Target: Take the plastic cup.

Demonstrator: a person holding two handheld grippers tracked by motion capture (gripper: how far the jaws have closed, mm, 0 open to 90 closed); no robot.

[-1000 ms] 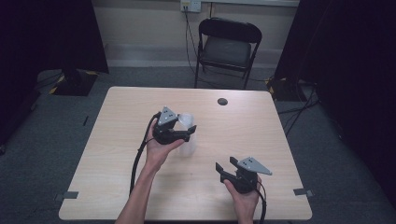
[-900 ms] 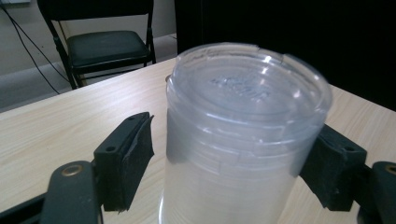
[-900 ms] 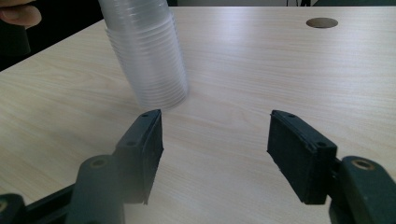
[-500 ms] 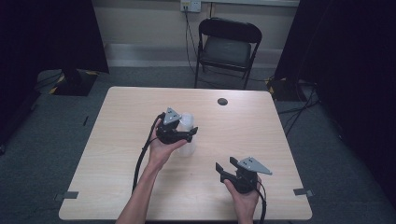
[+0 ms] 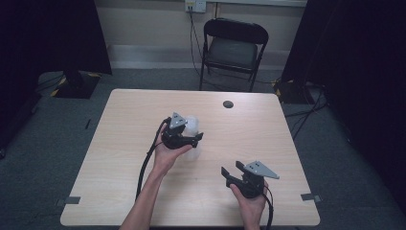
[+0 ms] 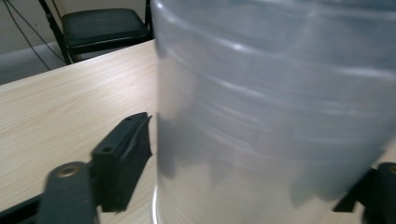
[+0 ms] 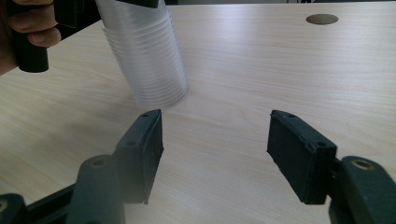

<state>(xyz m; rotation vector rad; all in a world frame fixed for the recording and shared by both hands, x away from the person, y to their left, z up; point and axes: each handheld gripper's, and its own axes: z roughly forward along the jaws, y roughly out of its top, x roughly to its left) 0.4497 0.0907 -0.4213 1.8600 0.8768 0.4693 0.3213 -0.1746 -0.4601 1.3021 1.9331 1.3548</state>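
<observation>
A stack of translucent plastic cups (image 5: 193, 124) stands on the light wooden table (image 5: 119, 143), left of centre. My left gripper (image 5: 195, 134) comes at it from the left, its jaws on either side of the stack. In the left gripper view the cup stack (image 6: 280, 102) is close up, and the left pad (image 6: 133, 149) rests against its wall. These jaws have just been closing on the stack. In the right gripper view the stack (image 7: 144, 56) leans slightly, its base on the table. My right gripper (image 5: 231, 171) (image 7: 217, 135) sits near the front right, open, with bare table between its pads.
A dark round hole (image 5: 228, 104) (image 7: 322, 19) is set in the table near its far edge. A black folding chair (image 5: 234, 48) (image 6: 102, 25) stands behind the table. Cables trail from both grippers toward the front edge.
The left hand has edged slightly to the right beside the cup stack. The right gripper has stayed put.
</observation>
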